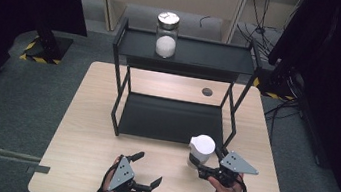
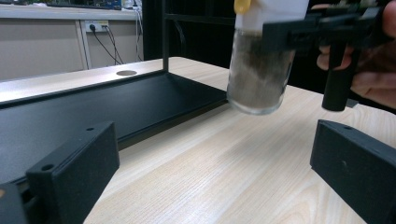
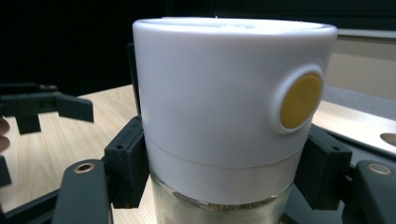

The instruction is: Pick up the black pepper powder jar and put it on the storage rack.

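A: Two tiers on the black rack (image 1: 175, 122); it takes up most of the worktop (image 1: 87, 135). Lower tray bare, upper shelf carries one glass jar (image 1: 167, 35) with a metal lid and white fill.

B: And the piece in hand?

A: White-capped jar (image 1: 200, 151), glass body with a dark powdery fill, yellow button on the cap. It hangs off the worktop, slightly tilted, just in front of the rack's right front leg.

B: Right gripper (image 1: 204, 170)?

A: Jaws clamped on the jar at the seam, where the cap's lower edge meets the glass. In the right gripper view the pads sit on either side of the cap.

B: Left gripper (image 1: 147, 169)?

A: Jaws spread wide, holding nothing, low over the worktop to the left of the jar.

B: Handling?

A: Rigid, probably moderately heavy with the fill. Glass is smooth and breakable, so I'd say a slip risk. The plastic cap likely gives a better bite than bare glass; a hold at the collar looks sound, keeping it upright.
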A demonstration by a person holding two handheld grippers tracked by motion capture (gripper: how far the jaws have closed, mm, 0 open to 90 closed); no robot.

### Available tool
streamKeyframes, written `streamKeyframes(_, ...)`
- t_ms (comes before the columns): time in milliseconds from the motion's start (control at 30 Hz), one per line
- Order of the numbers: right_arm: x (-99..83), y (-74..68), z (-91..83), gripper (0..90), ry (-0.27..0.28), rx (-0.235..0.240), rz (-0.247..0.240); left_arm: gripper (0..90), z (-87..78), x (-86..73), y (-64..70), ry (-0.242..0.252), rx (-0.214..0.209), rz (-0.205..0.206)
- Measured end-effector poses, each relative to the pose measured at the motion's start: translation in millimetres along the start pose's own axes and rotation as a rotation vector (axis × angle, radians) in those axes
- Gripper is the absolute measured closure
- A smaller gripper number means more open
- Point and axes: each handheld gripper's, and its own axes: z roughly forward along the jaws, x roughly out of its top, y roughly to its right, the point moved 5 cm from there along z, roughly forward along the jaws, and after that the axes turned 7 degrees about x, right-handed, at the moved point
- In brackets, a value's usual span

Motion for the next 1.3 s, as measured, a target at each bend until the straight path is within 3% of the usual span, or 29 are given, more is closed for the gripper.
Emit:
streamKeyframes(533,46.2,-0.9,0.0,30.8,0.032,0.027,-0.055,0.4,0.2,-0.5,-0.4,0.002,-0.004,-0.001)
streamKeyframes(1300,125.3,8.2,18.7,30.8,0.053,0.081,-0.067,0.4,0.6,-0.9,-1.4,-0.003,-0.004,-0.014)
